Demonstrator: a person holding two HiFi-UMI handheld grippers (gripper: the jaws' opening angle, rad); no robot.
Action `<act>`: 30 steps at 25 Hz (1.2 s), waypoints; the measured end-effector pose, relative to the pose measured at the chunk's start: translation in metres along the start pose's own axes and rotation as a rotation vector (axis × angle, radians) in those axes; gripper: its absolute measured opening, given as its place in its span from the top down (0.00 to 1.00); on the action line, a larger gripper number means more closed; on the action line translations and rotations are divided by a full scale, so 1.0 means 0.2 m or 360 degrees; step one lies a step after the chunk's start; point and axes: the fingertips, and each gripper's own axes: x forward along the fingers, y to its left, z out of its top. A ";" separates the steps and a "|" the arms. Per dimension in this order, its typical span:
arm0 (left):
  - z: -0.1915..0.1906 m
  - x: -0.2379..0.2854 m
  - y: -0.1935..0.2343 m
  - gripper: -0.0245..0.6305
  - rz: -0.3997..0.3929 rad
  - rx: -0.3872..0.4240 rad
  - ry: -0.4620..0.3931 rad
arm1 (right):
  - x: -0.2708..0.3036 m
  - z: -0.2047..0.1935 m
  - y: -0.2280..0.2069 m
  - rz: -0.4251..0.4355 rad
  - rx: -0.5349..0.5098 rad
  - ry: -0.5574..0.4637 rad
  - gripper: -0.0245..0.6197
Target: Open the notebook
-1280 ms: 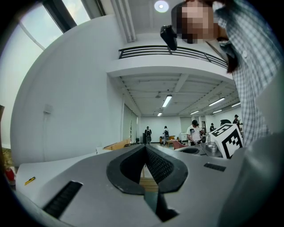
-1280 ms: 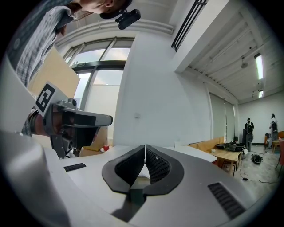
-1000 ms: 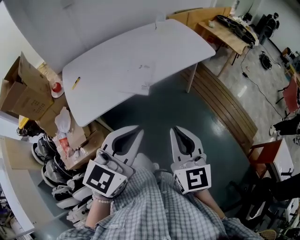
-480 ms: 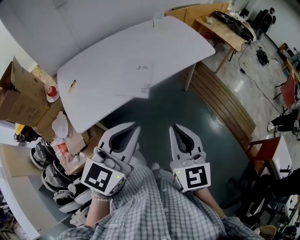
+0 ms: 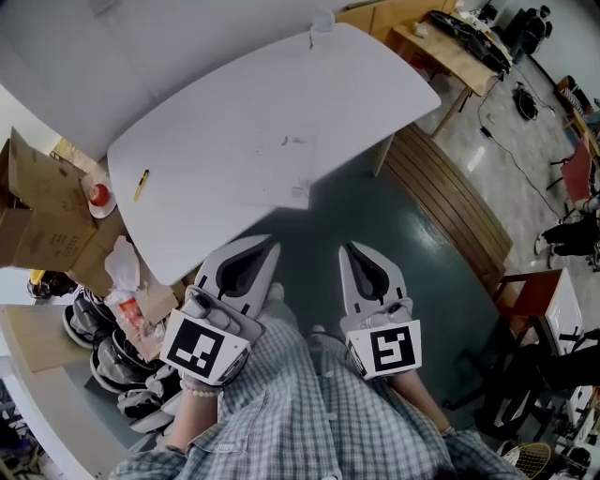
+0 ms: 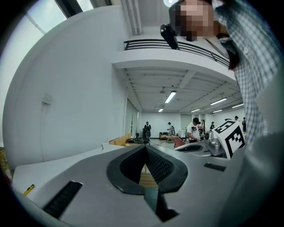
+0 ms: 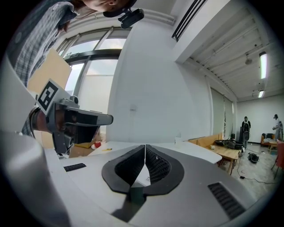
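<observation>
The notebook (image 5: 279,176) is white and lies shut and flat on the white table (image 5: 206,112), near its front edge. It barely stands out from the tabletop. My left gripper (image 5: 273,246) and right gripper (image 5: 348,248) are held side by side close to my body, over the dark floor, short of the table edge. Both point towards the table. In the left gripper view the left gripper (image 6: 144,146) has its jaws pressed together on nothing. The right gripper (image 7: 145,146) is likewise shut and empty in its own view.
A yellow pen (image 5: 141,185) lies at the table's left end and a clear cup (image 5: 322,22) stands at its far edge. Cardboard boxes (image 5: 33,211), bags and shoes (image 5: 108,361) crowd the floor on the left. A wooden bench (image 5: 450,202) and a wooden table (image 5: 459,52) stand on the right.
Both grippers have moved forward towards the table, still shut. The table's front edge now lies closer to their tips.
</observation>
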 end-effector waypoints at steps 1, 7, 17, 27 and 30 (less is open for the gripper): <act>0.00 0.01 0.03 0.95 -0.0004 -0.0006 0.0005 | 0.03 0.00 0.00 -0.0004 -0.0001 0.0010 0.93; -0.01 0.06 0.23 0.95 -0.0047 -0.0002 0.0040 | 0.23 0.02 0.03 -0.0042 0.0000 0.0045 0.93; -0.06 0.11 0.51 0.95 -0.0140 0.0027 0.0111 | 0.50 -0.03 0.11 -0.0114 0.0007 0.0156 0.93; -0.16 0.10 0.74 0.95 -0.0143 -0.0070 0.0145 | 0.67 -0.10 0.21 -0.0120 -0.0063 0.0270 0.93; -0.19 0.11 0.80 0.95 -0.0118 -0.0101 0.0159 | 0.72 -0.15 0.22 -0.0107 -0.0226 0.0348 0.93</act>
